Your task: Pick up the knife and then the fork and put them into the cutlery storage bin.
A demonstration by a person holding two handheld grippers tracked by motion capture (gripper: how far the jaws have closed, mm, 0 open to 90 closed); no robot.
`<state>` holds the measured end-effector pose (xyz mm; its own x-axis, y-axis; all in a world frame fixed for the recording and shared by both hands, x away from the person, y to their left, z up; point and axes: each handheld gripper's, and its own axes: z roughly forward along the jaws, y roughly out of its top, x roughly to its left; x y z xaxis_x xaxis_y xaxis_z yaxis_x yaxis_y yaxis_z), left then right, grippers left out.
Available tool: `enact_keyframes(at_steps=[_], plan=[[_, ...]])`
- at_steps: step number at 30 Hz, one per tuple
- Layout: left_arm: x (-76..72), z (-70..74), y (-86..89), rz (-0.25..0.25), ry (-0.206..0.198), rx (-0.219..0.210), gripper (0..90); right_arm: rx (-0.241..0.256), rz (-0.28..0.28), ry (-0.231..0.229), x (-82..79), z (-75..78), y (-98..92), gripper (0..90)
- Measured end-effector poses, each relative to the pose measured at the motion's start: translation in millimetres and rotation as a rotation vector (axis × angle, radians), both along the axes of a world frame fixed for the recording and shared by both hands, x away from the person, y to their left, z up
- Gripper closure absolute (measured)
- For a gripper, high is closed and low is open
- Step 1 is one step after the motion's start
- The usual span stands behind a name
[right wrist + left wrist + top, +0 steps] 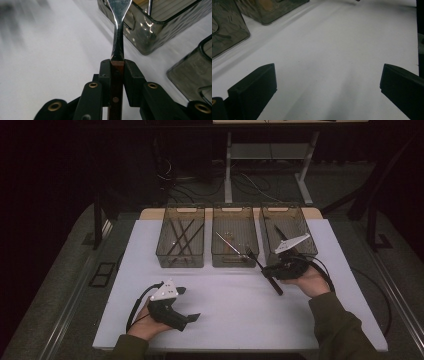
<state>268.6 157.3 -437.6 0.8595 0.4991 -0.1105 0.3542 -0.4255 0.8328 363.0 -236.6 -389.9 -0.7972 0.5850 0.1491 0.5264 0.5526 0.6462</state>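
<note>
A fork (256,261) with a dark wooden handle and a metal head is held slantwise above the white table (235,315), just in front of the middle bin (234,264). My right gripper (270,270) is shut on its handle. In the right gripper view the jaws clamp the wooden handle, the right gripper (117,71) sits low in the frame, and the fork (118,37) rises from it toward a bin (152,32). My left gripper (187,304) is open over the near left of the table. In the left gripper view, the left gripper (328,85) holds nothing.
Three smoky clear bins stand in a row at the far side: the left bin (180,264) holds dark sticks, the middle one a slim metal utensil (227,244), the right bin (286,210) a dark-handled knife. Cables trail from both grippers. Bins (227,32) lie ahead of the left gripper.
</note>
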Motion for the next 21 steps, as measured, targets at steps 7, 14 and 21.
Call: enact_keyframes(at_steps=[7,14,21], plan=[[-0.8,-0.5,-1.5,-0.009,0.004,0.006,0.0,0.052,-0.026,-0.039,-1.0,6.1,-4.4,76.9],[-1.1,-0.8,-2.3,-0.016,0.005,0.014,0.0,0.110,-0.078,-0.088,-2.3,15.6,-15.7,76.9],[-1.0,-0.7,-2.4,-0.019,0.003,0.018,0.0,0.149,-0.120,-0.120,-3.4,22.6,-26.6,76.8]])
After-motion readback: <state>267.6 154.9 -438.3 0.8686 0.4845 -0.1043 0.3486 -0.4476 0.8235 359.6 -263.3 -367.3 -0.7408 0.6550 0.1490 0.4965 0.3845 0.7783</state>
